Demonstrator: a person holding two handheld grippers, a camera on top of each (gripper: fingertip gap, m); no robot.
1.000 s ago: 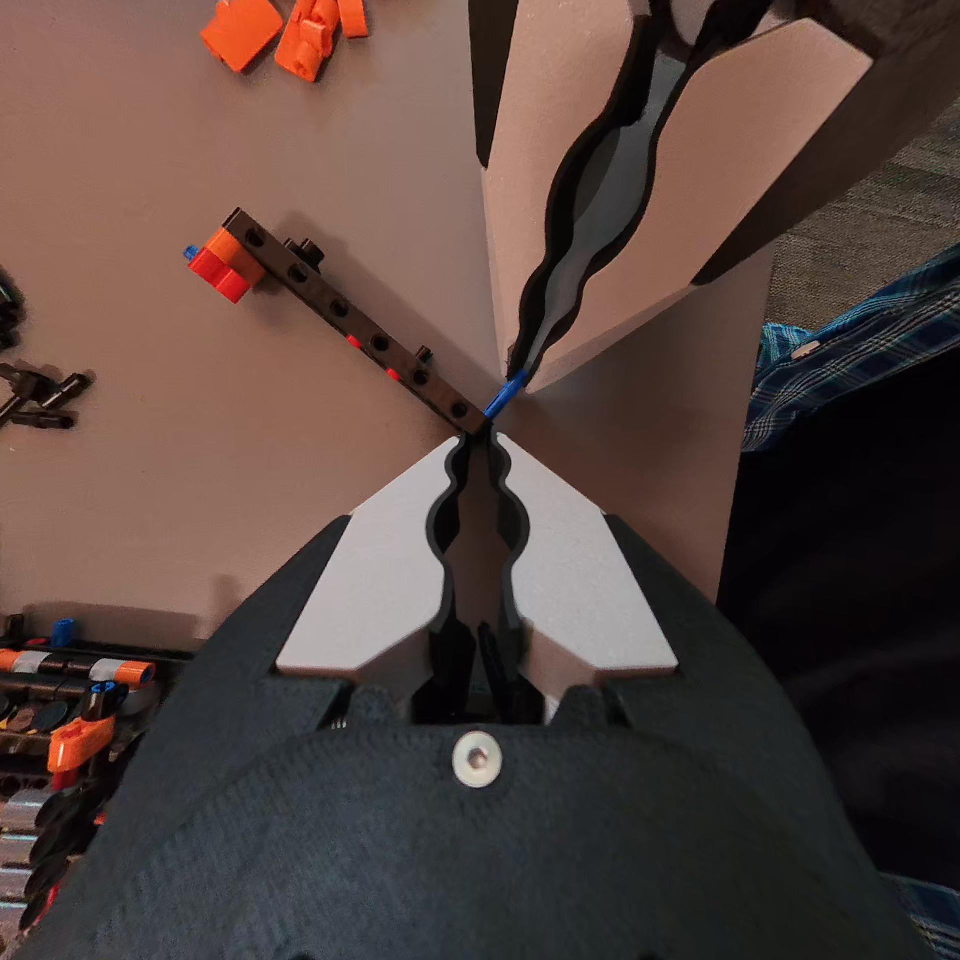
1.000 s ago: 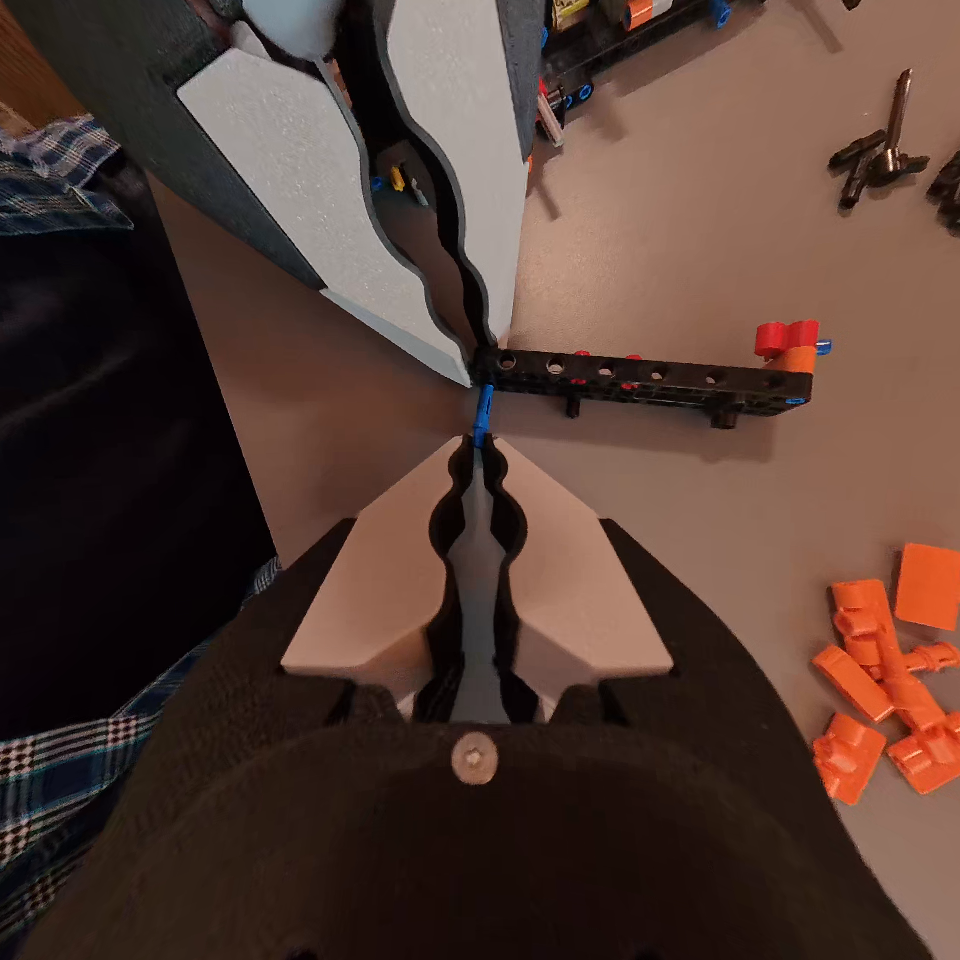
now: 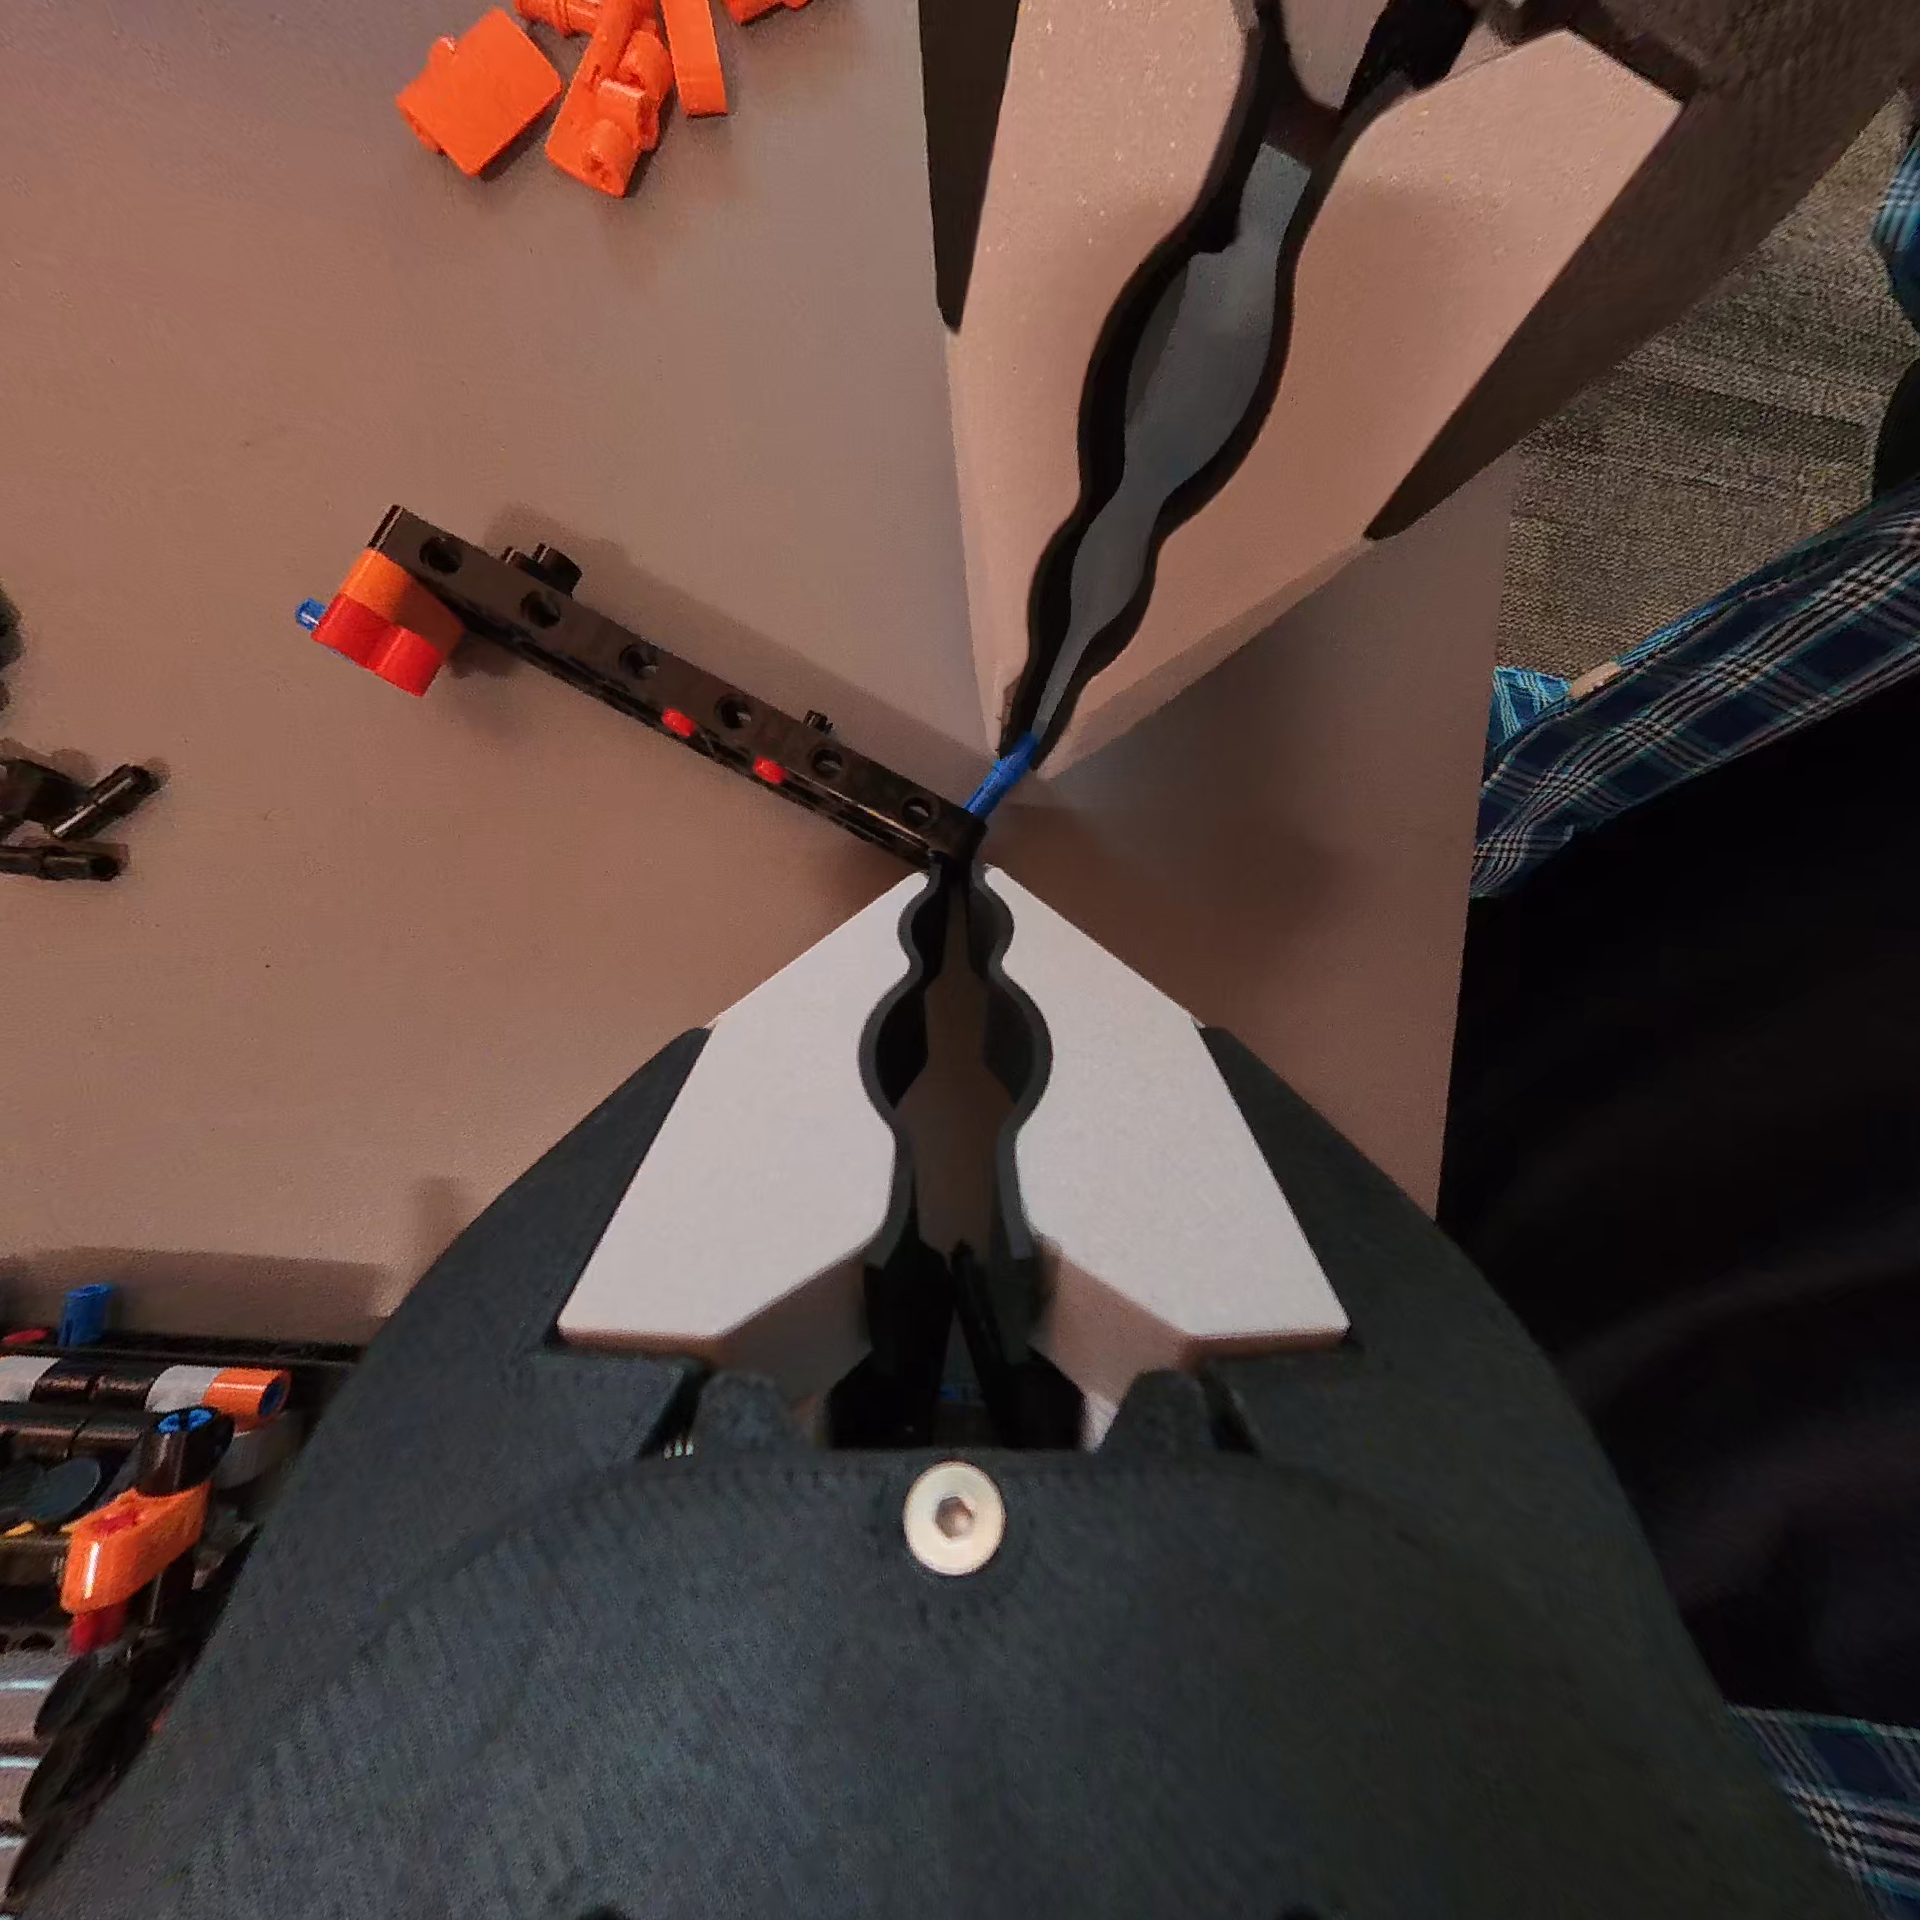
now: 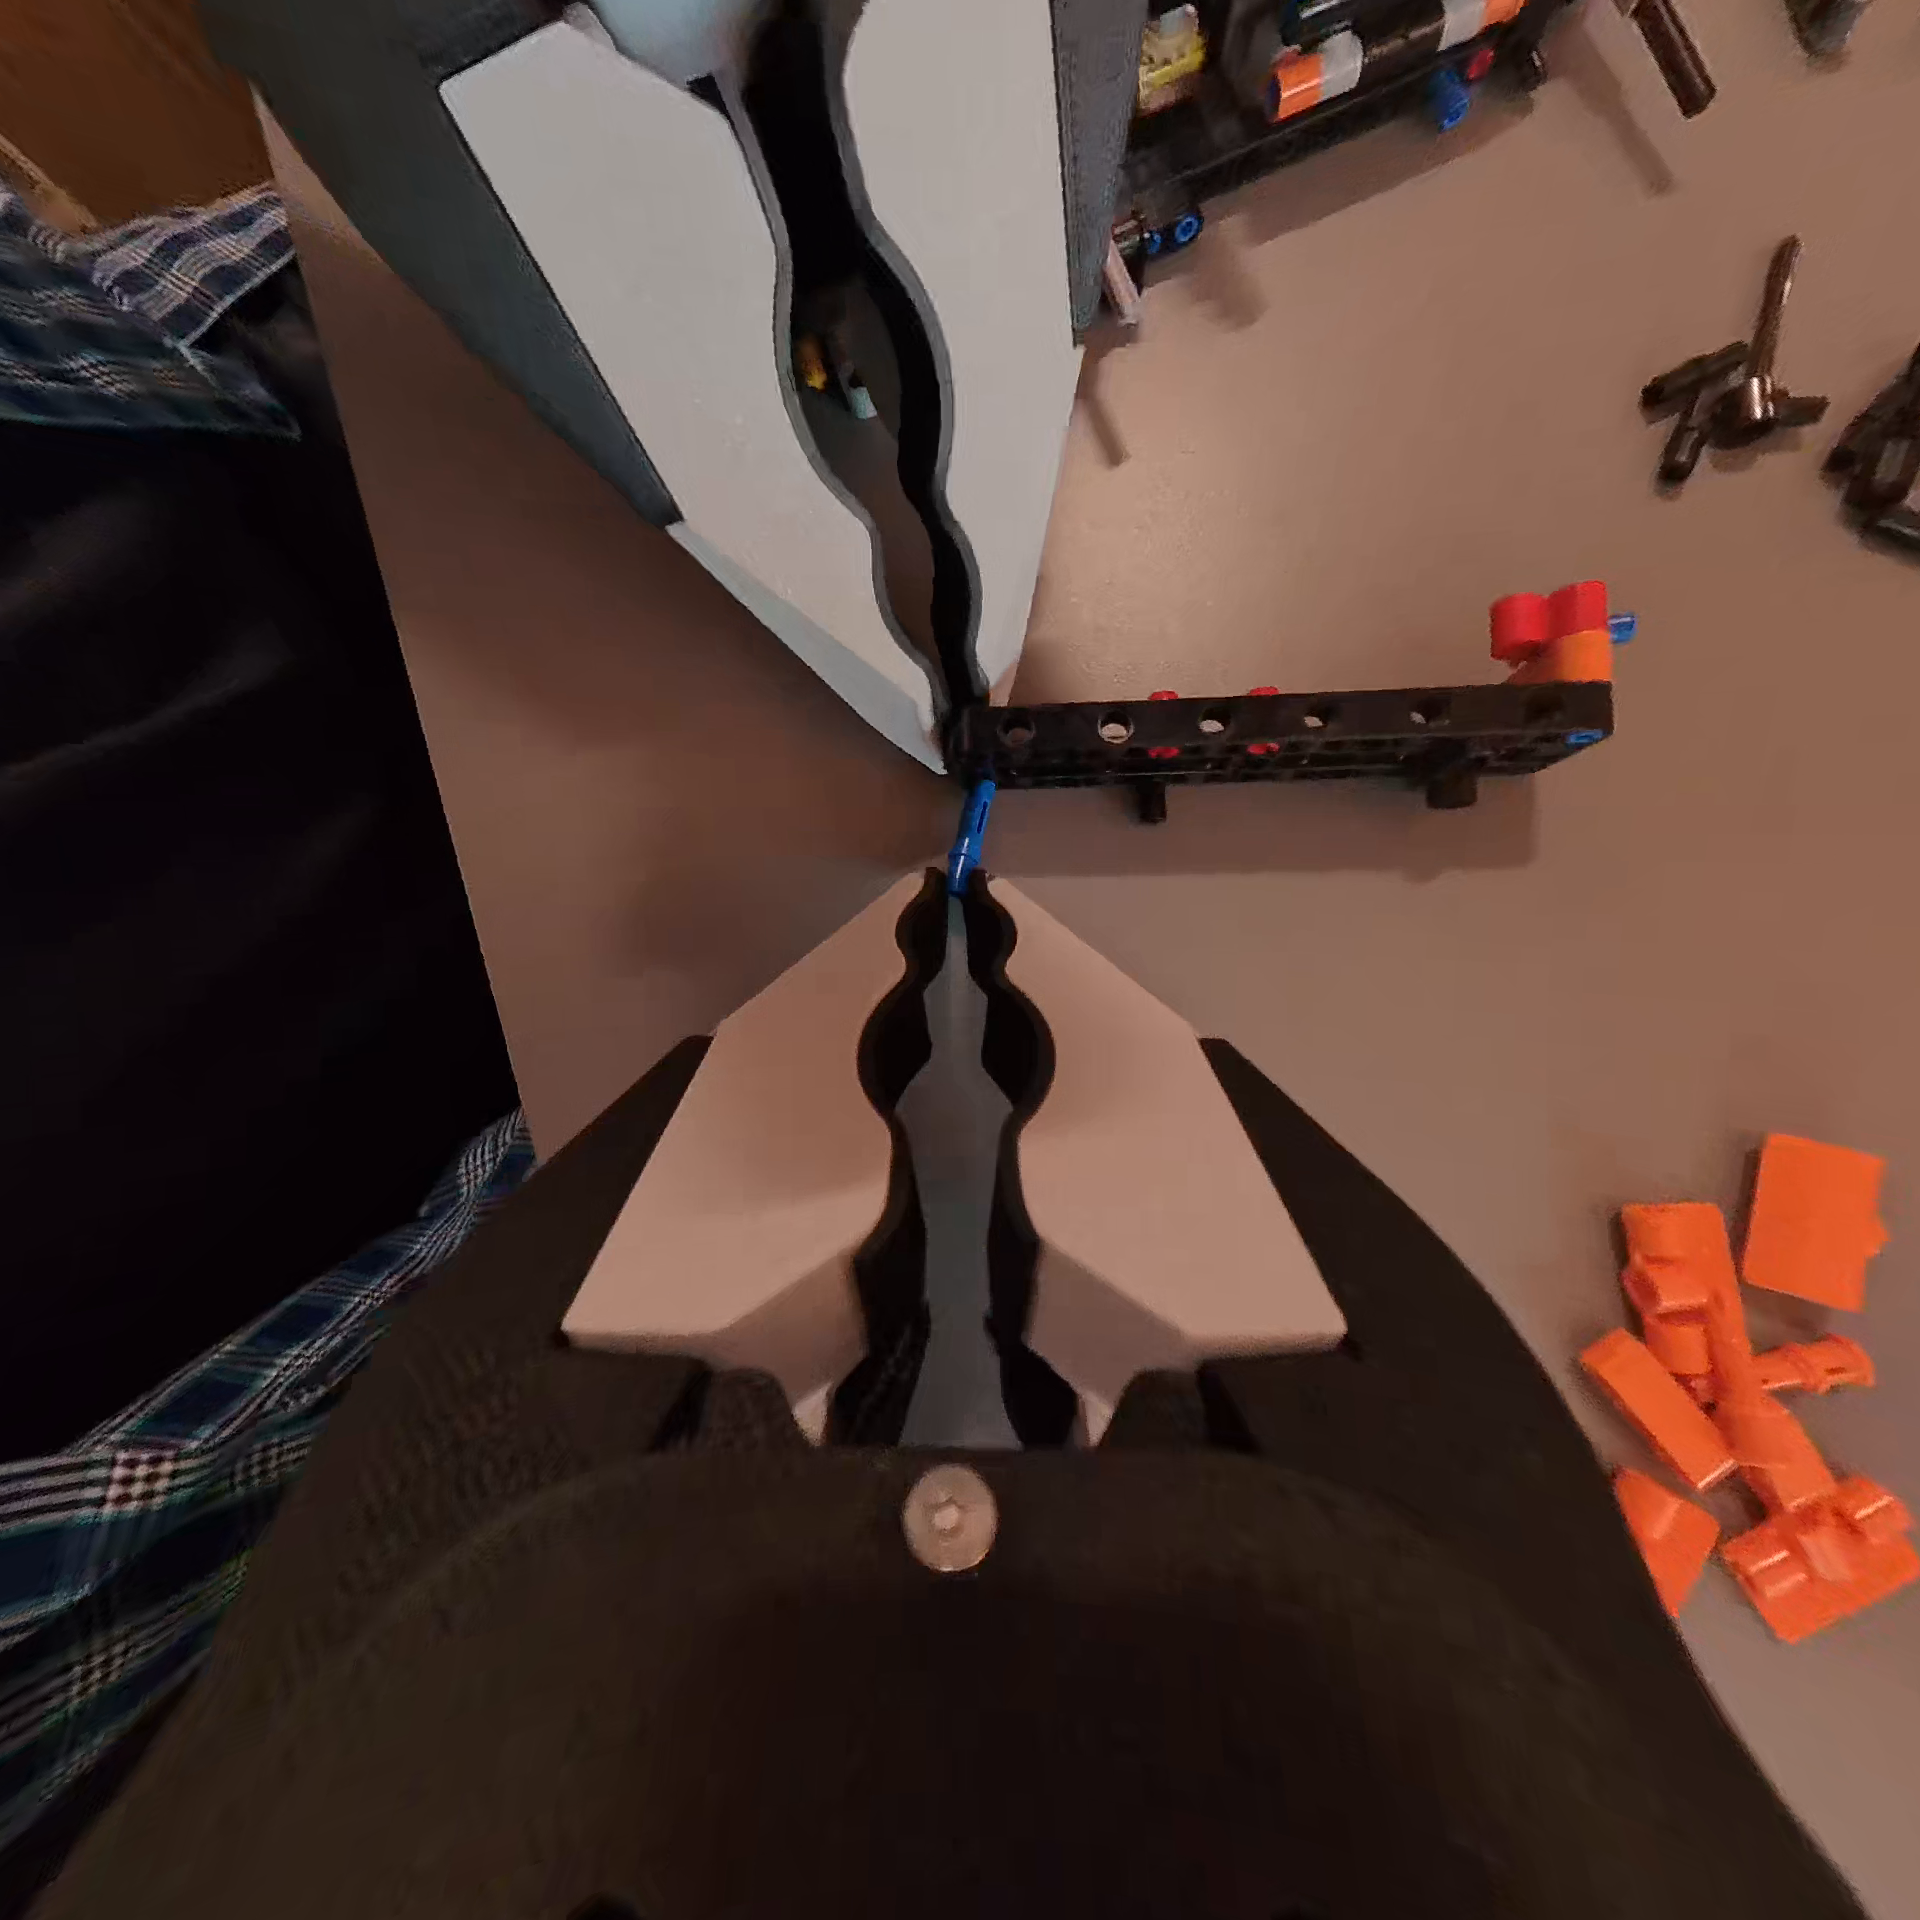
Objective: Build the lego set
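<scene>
My table (image 3: 540, 343) is a smooth, matte pinkish-beige slab, and the light on it is warm and pretty soft, so the shadows come out blurry-edged. Its straight edge runs along my right in the left wrist view. Past that edge there's grey, speckled, low-pile carpet floor (image 3: 1704, 416). In the right wrist view, a bit of orange-brown wooden surface (image 4: 125, 94) shows in the top left corner; can't tell what it belongs to.
</scene>
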